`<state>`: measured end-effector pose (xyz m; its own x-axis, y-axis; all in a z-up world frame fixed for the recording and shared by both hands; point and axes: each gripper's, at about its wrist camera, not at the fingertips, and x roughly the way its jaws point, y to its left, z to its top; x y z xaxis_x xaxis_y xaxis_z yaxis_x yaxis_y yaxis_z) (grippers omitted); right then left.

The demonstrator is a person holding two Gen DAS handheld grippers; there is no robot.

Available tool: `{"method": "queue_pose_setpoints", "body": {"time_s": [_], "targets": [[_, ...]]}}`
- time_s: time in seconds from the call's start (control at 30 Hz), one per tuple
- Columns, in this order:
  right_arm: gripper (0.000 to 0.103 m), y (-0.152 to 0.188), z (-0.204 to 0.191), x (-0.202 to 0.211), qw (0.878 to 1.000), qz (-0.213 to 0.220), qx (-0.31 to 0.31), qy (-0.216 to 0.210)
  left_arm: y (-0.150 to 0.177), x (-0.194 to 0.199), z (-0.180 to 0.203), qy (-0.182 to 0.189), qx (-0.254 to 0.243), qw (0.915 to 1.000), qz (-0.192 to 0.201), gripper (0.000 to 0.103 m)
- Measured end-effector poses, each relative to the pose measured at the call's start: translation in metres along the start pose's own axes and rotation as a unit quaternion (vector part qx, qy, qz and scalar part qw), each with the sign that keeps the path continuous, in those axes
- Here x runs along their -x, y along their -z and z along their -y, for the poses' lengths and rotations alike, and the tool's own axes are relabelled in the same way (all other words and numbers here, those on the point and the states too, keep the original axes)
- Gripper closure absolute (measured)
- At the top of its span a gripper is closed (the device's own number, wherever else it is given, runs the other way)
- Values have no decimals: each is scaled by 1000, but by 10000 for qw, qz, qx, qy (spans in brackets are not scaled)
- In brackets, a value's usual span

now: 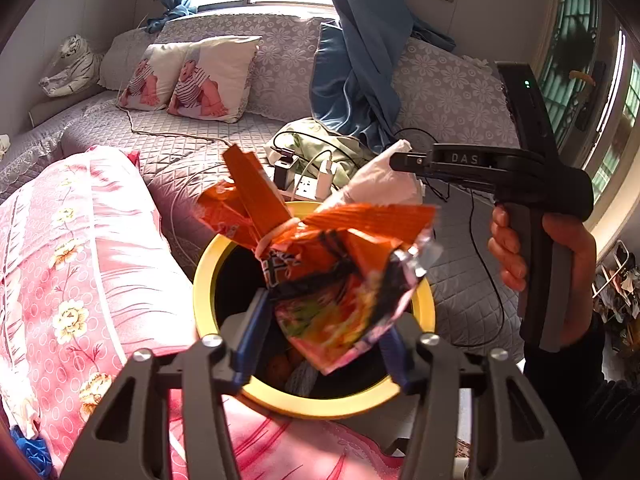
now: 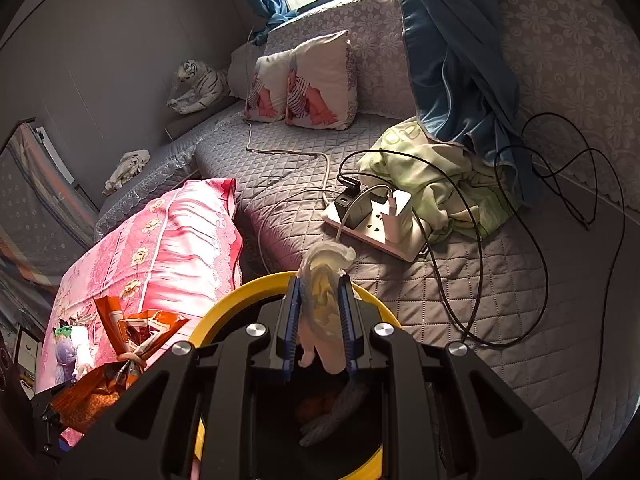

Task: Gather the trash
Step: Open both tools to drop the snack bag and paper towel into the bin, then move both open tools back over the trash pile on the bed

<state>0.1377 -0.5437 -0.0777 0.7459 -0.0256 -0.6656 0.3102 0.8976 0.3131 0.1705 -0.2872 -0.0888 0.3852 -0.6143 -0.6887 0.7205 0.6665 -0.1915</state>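
A yellow-rimmed trash bin (image 1: 208,280) (image 2: 240,292) with a dark inside stands beside the bed. My left gripper (image 1: 320,328) is shut on a crumpled orange snack wrapper (image 1: 332,264) and holds it over the bin's mouth; the wrapper also shows in the right wrist view (image 2: 132,332). My right gripper (image 2: 318,320) is shut on a crumpled white tissue (image 2: 324,276) above the bin's far rim; in the left wrist view the right gripper (image 1: 404,160) holds the tissue (image 1: 380,180) there. Some trash lies inside the bin (image 2: 332,404).
A pink floral pillow (image 1: 80,248) lies left of the bin. A white power strip (image 2: 376,216) with chargers and black cables (image 2: 540,240) sits on the grey quilted bed (image 2: 520,320). Green cloth (image 2: 440,172), blue curtain (image 2: 452,60), two cushions (image 2: 316,80) and a toy tiger (image 2: 200,86) lie farther back.
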Motion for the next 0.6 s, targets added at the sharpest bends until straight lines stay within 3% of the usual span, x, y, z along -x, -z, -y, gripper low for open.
{"method": "queue_pose_setpoints", "body": {"time_s": [0.07, 0.13, 0.37, 0.6], "targets": [[80, -3, 4, -1, 10000, 19, -54, 53, -1, 2, -5, -32, 102, 9999, 67, 27], [70, -5, 6, 0, 9999, 24, -95, 39, 0, 3, -8, -75, 144, 9998, 69, 27], [70, -5, -10, 7, 10000, 71, 64, -21, 5, 24, -32, -182, 360, 9989, 221, 27], [70, -2, -51, 7, 9986, 18, 422, -329, 17, 66, -64, -596, 552, 9957, 452, 27]]}}
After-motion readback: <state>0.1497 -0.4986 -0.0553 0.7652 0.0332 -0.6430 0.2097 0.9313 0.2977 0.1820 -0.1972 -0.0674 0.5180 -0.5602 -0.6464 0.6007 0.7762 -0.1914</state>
